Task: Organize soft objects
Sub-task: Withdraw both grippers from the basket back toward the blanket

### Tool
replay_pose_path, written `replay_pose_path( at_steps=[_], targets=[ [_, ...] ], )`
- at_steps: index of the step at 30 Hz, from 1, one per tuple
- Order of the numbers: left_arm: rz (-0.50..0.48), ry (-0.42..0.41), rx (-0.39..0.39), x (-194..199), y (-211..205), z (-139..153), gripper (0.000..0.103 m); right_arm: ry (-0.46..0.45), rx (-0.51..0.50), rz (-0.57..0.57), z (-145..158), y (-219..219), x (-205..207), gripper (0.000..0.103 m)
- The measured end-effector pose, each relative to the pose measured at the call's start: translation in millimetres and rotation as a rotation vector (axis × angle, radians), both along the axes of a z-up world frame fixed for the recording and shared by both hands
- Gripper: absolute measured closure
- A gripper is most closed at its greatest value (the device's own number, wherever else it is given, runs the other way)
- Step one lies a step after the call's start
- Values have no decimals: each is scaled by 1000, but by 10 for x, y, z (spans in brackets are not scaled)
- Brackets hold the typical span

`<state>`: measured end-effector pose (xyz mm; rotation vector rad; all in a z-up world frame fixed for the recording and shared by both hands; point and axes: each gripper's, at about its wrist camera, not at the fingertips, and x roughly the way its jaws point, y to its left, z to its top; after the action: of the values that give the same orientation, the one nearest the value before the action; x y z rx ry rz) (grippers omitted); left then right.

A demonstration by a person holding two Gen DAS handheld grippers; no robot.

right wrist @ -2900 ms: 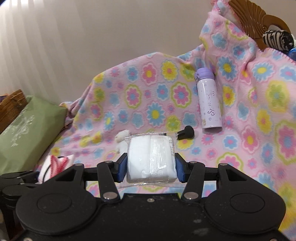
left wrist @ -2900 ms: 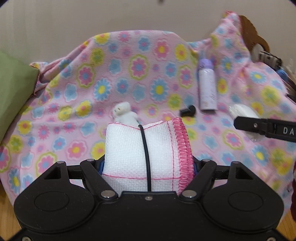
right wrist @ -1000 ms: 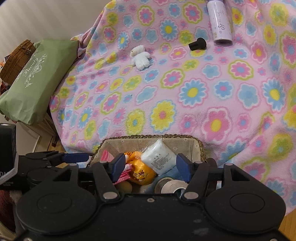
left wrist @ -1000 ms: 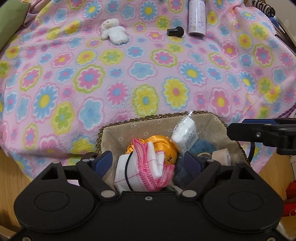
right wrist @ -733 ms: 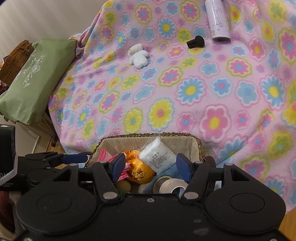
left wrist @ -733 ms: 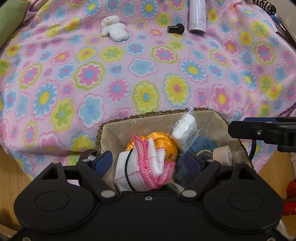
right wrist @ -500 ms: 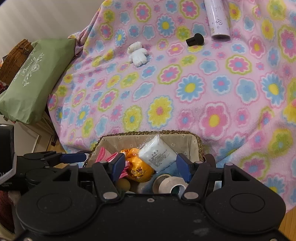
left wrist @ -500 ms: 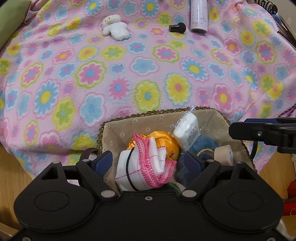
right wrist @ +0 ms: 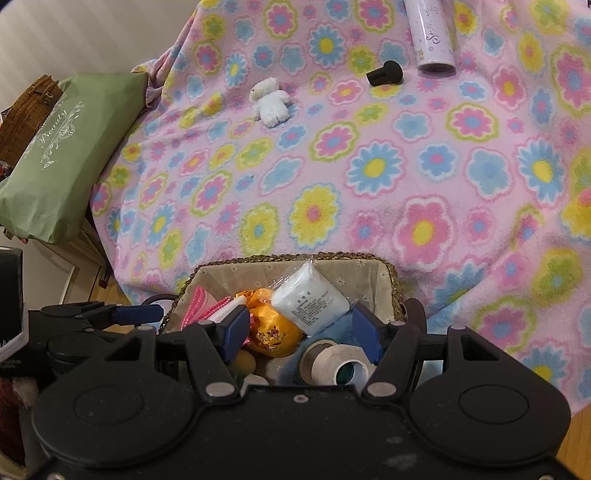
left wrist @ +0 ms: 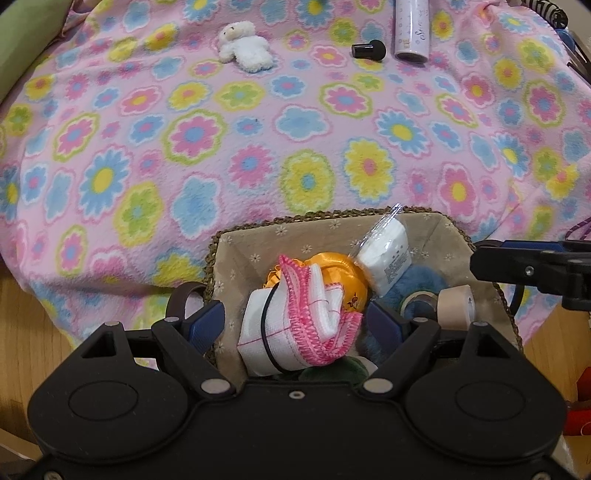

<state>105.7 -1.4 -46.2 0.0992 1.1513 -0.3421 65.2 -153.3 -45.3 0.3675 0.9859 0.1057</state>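
Both my hand-held grippers, left (left wrist: pixel 293 325) and right (right wrist: pixel 298 330), gape empty over the basket (left wrist: pixel 424 221); next, the plush bear (left wrist: pixel 243 46) at eleven o'clock.

Home, likely a bedroom or living room. Flowered fleece blanket (right wrist: pixel 369 177) spread over furniture; green cushion (right wrist: pixel 66 155) printed "Beauty"; wicker bag (right wrist: pixel 27 110) behind it. Lined woven basket (left wrist: pixel 332 229) of soft household bits, small plush toy (left wrist: pixel 243 46), bottle (left wrist: pixel 412 27). Wood floor (left wrist: pixel 22 317), striped wall (right wrist: pixel 92 33).

Both claws — left claw (left wrist: pixel 295 325), right claw (right wrist: pixel 301 328) — agape, downward-tilted
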Motion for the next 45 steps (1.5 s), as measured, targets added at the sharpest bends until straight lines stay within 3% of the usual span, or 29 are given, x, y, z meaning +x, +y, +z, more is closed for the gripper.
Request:
replay_pose_path(
  at_steps=[29,35,45],
  targets=[
    [13,27,24,31,-61,-23,23,6,34,-7,-60,-81,-94,39],
    [1,-51,12,171,-68,143,22,-51,10,-12,36,-120,21,37],
    [96,-271,22,895,7,253,22,-198,-87,-79,163,-282,665,34]
  ],
)
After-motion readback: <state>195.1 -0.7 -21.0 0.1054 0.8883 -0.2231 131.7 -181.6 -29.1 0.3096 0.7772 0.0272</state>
